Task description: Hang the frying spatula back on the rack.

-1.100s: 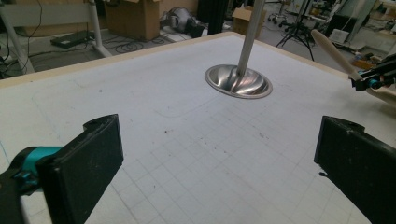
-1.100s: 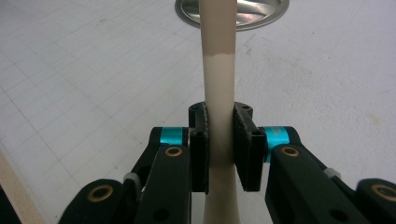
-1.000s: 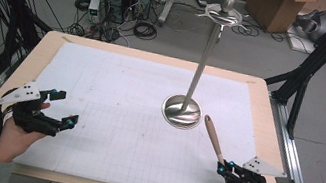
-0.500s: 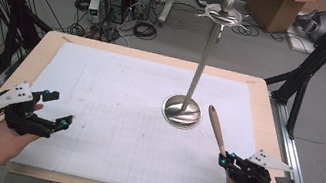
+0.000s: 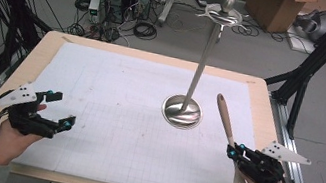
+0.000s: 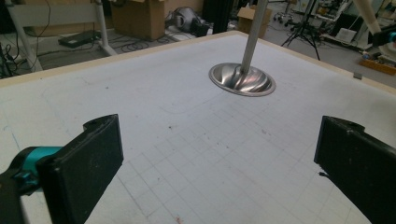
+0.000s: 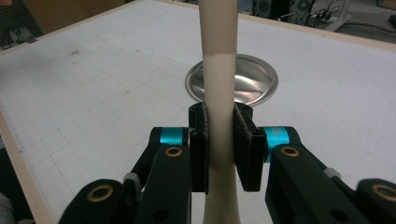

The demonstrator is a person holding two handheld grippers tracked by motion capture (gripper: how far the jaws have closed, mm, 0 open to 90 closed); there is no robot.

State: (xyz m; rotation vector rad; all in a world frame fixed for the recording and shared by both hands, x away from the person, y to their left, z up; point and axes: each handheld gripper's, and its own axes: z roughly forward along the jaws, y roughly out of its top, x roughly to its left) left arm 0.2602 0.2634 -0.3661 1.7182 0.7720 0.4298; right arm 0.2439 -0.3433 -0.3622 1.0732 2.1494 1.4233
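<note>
My right gripper (image 5: 235, 151) at the table's front right is shut on the pale wooden handle of a spatula (image 5: 225, 119). The handle slants up and away toward a metal stand (image 5: 182, 111), and the blade hangs below the hand. In the right gripper view the pads (image 7: 244, 140) press on both sides of the handle (image 7: 218, 56), with the stand's round base (image 7: 254, 84) behind it. My left gripper (image 5: 62, 108) rests at the front left, open, with nothing between its jaws. From the left gripper (image 6: 219, 158) I see bare gridded mat and the stand's base (image 6: 242, 79) ahead.
The stand's thin pole (image 5: 205, 53) rises from the mat's right middle to a hooked top (image 5: 223, 13). A white gridded mat (image 5: 120, 94) covers the wooden table. Black frame rails (image 5: 291, 160) run along both sides. Cables, computers and boxes lie on the floor beyond.
My right gripper has risen with the spatula, and the handle's tip now stands higher beside the stand. The left gripper has hardly moved.
</note>
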